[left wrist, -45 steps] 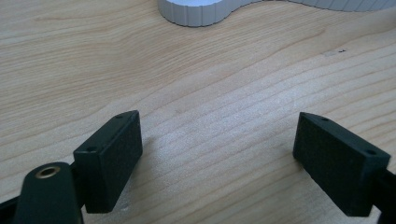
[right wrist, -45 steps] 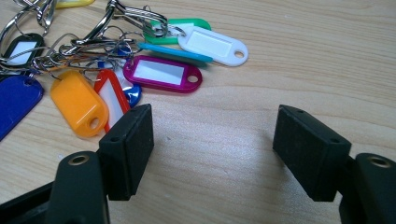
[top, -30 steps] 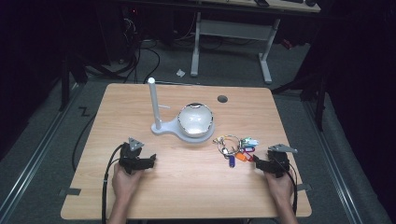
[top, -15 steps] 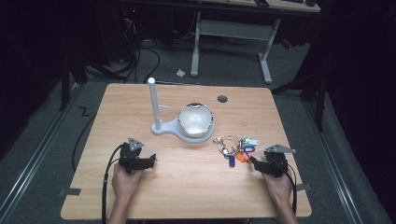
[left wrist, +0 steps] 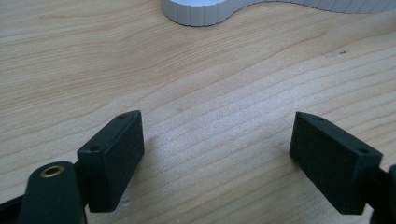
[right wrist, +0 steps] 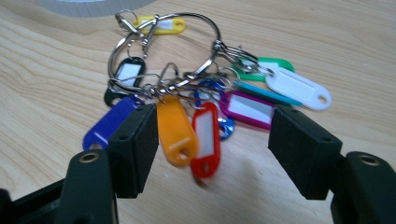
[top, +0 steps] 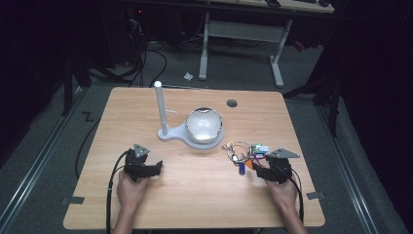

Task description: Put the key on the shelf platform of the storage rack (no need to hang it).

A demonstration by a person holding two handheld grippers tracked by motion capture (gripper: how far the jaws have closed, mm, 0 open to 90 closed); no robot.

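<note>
Right tongs [right wrist: 212, 135] at key tag bunch [right wrist: 205, 93], jaws wide, just been opening a little.
Orange tag [right wrist: 175, 130] and red tag [right wrist: 205, 140] between jaws, ungripped; bunch on counter [top: 195, 195]. Left tongs [left wrist: 217, 149] wide, empty.

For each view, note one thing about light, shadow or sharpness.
High view: the lit table stands out against dark surroundings. Left gripper view: sharp wood grain, soft shadow beside the left tongs. Right gripper view: the key tags look slightly blurred and shiny.

Wooden table [top: 195, 195], round hole [top: 232, 103] at 1 o'clock. White stand [top: 170, 132] with 1 post and domed bowl near center; key-tag bunch [top: 242, 153] at 4 o'clock.
</note>
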